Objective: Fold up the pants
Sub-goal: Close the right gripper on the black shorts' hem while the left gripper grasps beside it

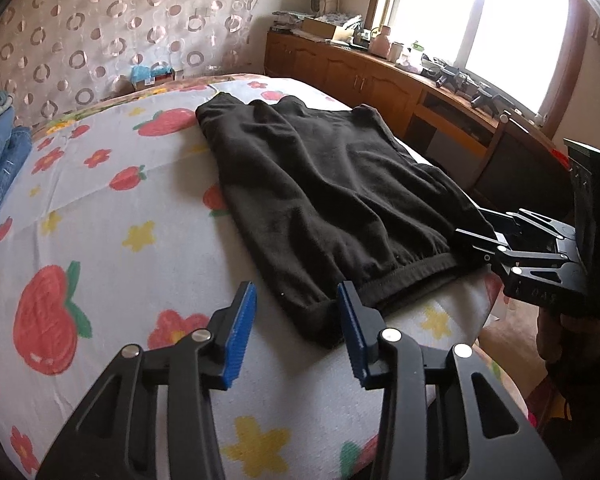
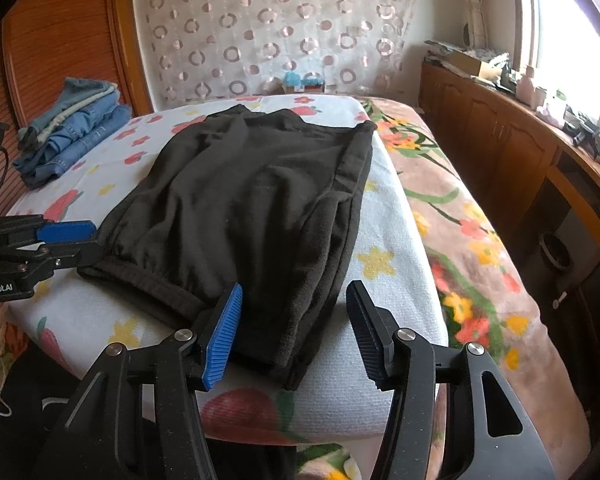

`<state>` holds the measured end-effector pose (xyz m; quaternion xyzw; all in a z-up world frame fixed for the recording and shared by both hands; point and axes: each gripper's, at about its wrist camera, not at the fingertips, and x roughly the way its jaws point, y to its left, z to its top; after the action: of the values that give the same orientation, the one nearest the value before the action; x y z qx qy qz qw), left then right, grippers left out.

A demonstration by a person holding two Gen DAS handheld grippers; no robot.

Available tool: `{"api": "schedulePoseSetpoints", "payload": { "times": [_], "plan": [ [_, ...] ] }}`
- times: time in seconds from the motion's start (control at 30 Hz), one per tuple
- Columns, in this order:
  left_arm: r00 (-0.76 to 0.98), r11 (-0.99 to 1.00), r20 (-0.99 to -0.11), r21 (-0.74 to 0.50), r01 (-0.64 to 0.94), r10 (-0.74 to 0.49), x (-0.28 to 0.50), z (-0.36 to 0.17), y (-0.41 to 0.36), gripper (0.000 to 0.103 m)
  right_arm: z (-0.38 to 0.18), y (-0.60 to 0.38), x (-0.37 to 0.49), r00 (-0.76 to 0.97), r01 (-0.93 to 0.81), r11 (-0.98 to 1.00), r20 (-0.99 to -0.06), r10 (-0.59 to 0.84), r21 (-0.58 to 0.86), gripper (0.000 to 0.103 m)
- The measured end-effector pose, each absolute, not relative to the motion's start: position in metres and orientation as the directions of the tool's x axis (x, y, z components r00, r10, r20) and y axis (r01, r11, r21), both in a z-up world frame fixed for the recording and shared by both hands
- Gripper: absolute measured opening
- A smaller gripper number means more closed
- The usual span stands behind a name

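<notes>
Black pants (image 1: 332, 184) lie folded flat on the bed, with the gathered waistband toward me. My left gripper (image 1: 296, 300) stands open at the bottom of the left wrist view. The waistband's near corner lies between its blue pads (image 1: 242, 332), and they do not press on it. From the right wrist view, the left gripper (image 2: 88, 242) sits at the pants' left edge. My right gripper (image 2: 294, 296) is open too, astride the near end of the pants (image 2: 252, 192). The left wrist view shows the right gripper (image 1: 478, 226) at the waistband's right end.
The bed carries a white sheet (image 1: 112, 208) printed with strawberries and flowers, over a floral blanket (image 2: 460, 240). A stack of folded jeans (image 2: 76, 128) sits at the back left. A wooden cabinet (image 2: 500, 148) with clutter runs beneath the window on the right.
</notes>
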<state>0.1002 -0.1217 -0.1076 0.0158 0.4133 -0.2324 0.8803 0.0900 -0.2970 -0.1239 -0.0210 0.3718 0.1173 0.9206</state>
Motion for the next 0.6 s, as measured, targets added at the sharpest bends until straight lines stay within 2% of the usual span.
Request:
{"api": "schedulePoseSetpoints", "payload": {
  "times": [0.1, 0.13, 0.2, 0.37, 0.47, 0.6],
  "plan": [
    [0.558, 0.889, -0.727, -0.16, 0.429, -0.4, 0.0983, -0.1087, -0.1209, 0.04, -0.1212, -0.2955, 0.0902, 0.68, -0.238, 0.97, -0.705, 0.2, 0.046, 0.052],
    [0.56, 0.889, -0.725, -0.16, 0.429, -0.401, 0.0982, -0.1088, -0.1204, 0.04, -0.1203, -0.2956, 0.0901, 0.671, -0.249, 0.967, -0.709, 0.215, 0.057, 0.046],
    [0.562, 0.889, -0.723, -0.161, 0.429, -0.402, 0.0974, -0.1091, -0.1195, 0.04, -0.1194, -0.2958, 0.0891, 0.66, -0.257, 0.964, -0.716, 0.228, 0.07, 0.043],
    [0.561, 0.889, -0.724, -0.161, 0.429, -0.402, 0.0972, -0.1091, -0.1195, 0.04, -0.1199, -0.2936, 0.0857, 0.648, -0.281, 0.955, -0.715, 0.261, 0.094, 0.024],
    [0.56, 0.889, -0.725, -0.163, 0.427, -0.402, 0.0973, -0.1091, -0.1193, 0.04, -0.1203, -0.2929, 0.0863, 0.646, -0.292, 0.952, -0.714, 0.27, 0.096, 0.019],
    [0.538, 0.883, -0.73, -0.196, 0.426, -0.421, 0.0993, -0.1087, -0.1185, 0.041, -0.1205, -0.2924, 0.0854, 0.649, -0.296, 0.951, -0.711, 0.27, 0.091, 0.018]
  ]
}}
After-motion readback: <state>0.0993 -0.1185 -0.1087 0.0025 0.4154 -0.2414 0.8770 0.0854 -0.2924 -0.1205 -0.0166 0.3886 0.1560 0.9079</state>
